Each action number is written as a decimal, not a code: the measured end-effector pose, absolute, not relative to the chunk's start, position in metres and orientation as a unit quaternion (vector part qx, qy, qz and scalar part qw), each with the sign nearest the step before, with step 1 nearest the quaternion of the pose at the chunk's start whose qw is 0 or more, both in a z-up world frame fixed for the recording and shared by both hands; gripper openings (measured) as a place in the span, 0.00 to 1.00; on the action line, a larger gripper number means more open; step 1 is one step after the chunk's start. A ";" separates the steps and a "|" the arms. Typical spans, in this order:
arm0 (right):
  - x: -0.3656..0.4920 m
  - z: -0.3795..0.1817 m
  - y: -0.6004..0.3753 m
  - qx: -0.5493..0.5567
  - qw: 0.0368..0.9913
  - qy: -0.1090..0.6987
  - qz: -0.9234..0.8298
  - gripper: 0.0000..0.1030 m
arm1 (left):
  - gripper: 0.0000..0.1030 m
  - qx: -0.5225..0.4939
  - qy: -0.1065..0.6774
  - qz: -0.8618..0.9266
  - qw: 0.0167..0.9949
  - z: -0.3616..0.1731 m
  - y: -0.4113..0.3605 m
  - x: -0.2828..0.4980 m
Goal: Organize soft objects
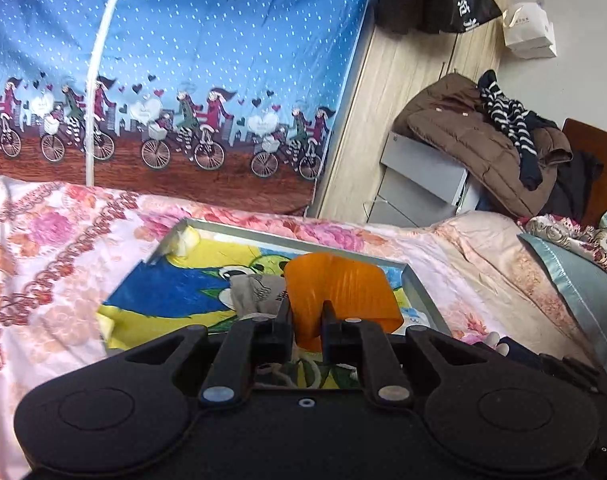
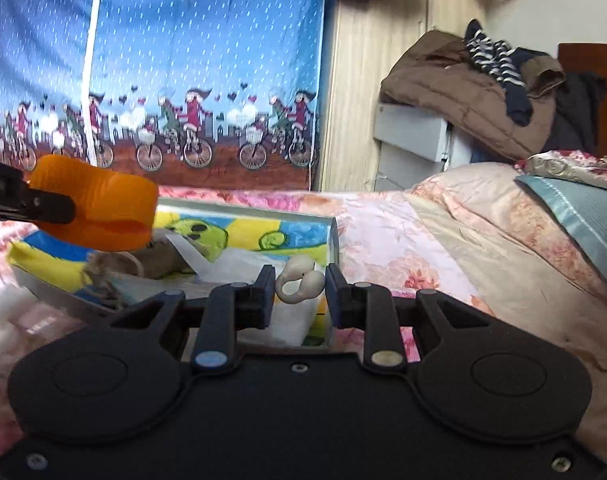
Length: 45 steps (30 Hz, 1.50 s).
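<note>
My left gripper (image 1: 306, 312) is shut on a soft orange ribbed object (image 1: 339, 292) and holds it above a metal tray (image 1: 417, 288) lined with a cartoon picture. The orange object also shows in the right wrist view (image 2: 103, 208), at the left over the tray (image 2: 332, 236). A grey cloth (image 1: 255, 292) lies in the tray. My right gripper (image 2: 299, 292) is open over the tray's near right corner, with a small cream curled object (image 2: 297, 282) between its fingers and apart from both. White tissue (image 2: 239, 264) lies beside it.
The tray sits on a floral bedspread (image 1: 55, 248). A blue bicycle-print curtain (image 1: 191, 60) hangs behind. Brown coat and striped garment (image 1: 483, 136) are piled on grey boxes at the right. Pillows (image 2: 575, 208) lie at the right. White fluffy material (image 2: 3, 308) is at the left.
</note>
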State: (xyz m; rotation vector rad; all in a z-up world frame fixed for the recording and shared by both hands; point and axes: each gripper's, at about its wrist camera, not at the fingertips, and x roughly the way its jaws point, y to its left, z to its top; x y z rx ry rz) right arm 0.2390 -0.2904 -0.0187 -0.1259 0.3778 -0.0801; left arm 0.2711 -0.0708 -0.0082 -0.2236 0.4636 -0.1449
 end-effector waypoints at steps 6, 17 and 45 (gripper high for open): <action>0.261 -0.033 -0.291 -0.054 0.973 0.224 -0.017 0.19 | 0.13 -0.106 0.260 -0.084 0.956 -0.037 -0.086 0.307; 0.263 -0.048 -0.280 -0.065 0.965 0.256 -0.011 0.20 | 0.20 -0.082 0.310 -0.089 0.943 -0.061 -0.098 0.315; 0.227 0.017 -0.282 -0.058 0.983 0.173 -0.028 0.99 | 0.94 -0.083 0.214 -0.016 0.973 0.014 -0.038 0.225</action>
